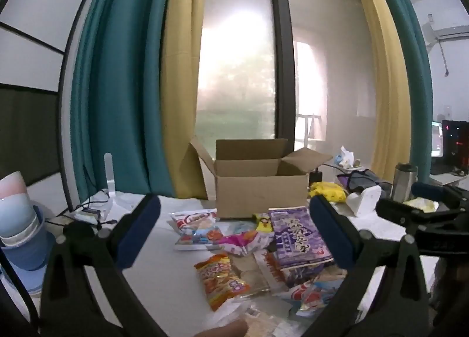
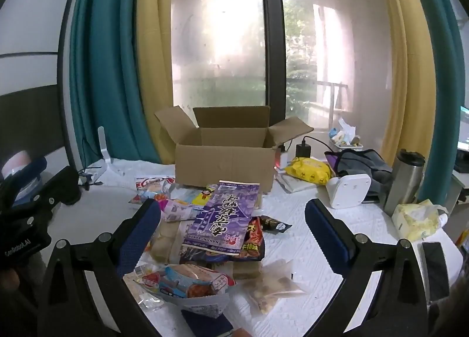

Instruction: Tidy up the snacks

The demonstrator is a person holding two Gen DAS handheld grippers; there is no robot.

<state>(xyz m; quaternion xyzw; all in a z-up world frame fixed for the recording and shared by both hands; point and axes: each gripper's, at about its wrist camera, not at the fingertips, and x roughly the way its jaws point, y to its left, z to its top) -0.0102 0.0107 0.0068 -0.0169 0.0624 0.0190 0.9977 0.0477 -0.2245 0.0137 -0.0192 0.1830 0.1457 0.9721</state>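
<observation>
Snack packets lie in a loose heap on the white table just in front of the open cardboard box, a long purple packet on top with its far end near the box's front wall. Both the left gripper and the right gripper hover above the heap, jaws spread wide with nothing held; a yellow pack sits right of the box

Steel flask, yellow wipes pack, curtains
</observation>
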